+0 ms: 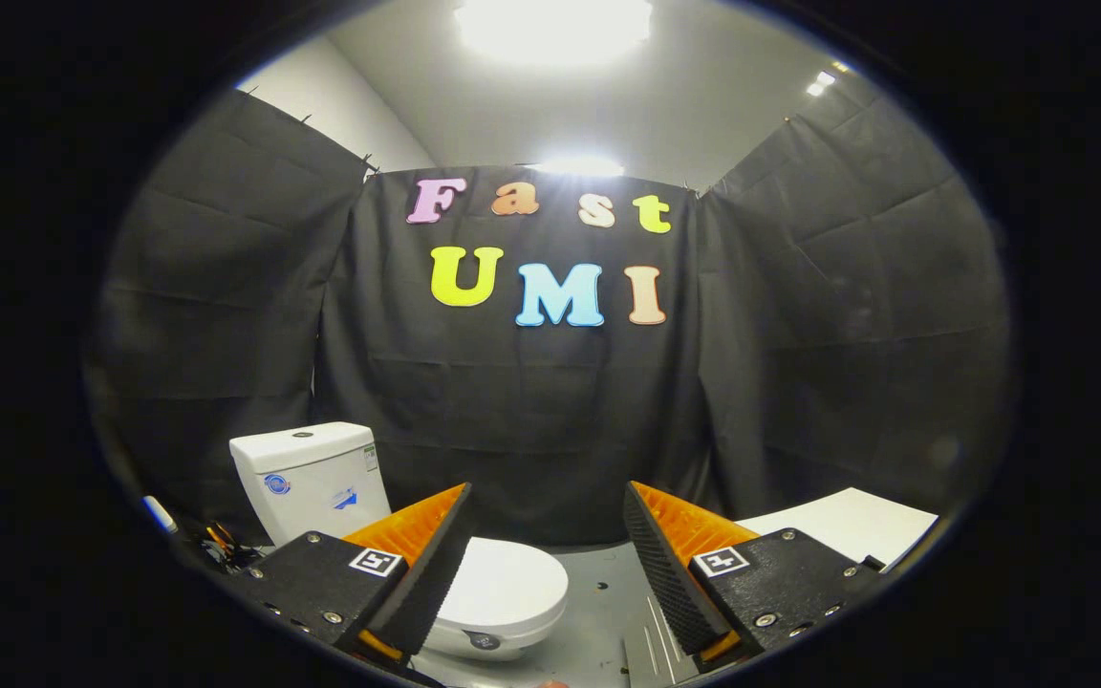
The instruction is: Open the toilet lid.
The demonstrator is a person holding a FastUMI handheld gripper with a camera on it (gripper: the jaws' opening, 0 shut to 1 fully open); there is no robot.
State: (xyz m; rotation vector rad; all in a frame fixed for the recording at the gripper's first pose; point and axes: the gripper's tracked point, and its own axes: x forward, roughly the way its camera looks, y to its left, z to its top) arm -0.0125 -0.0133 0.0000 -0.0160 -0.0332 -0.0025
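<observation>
A white toilet stands on the floor ahead and below, a little left of my fingers. Its tank (310, 475) rises behind the left finger. The lid (505, 585) lies flat and closed over the bowl, partly hidden by the left finger (421, 559). My gripper (548, 516) hangs well above the lid, open wide, with nothing between its fingers. The right finger (670, 564) is to the right of the bowl, over the grey floor.
Black cloth walls close the booth behind and on both sides of the toilet. A white flat board (852, 524) lies to the right beyond the right finger. Some cables and small items (216, 545) lie left of the tank. Grey floor (608, 612) shows beside the bowl.
</observation>
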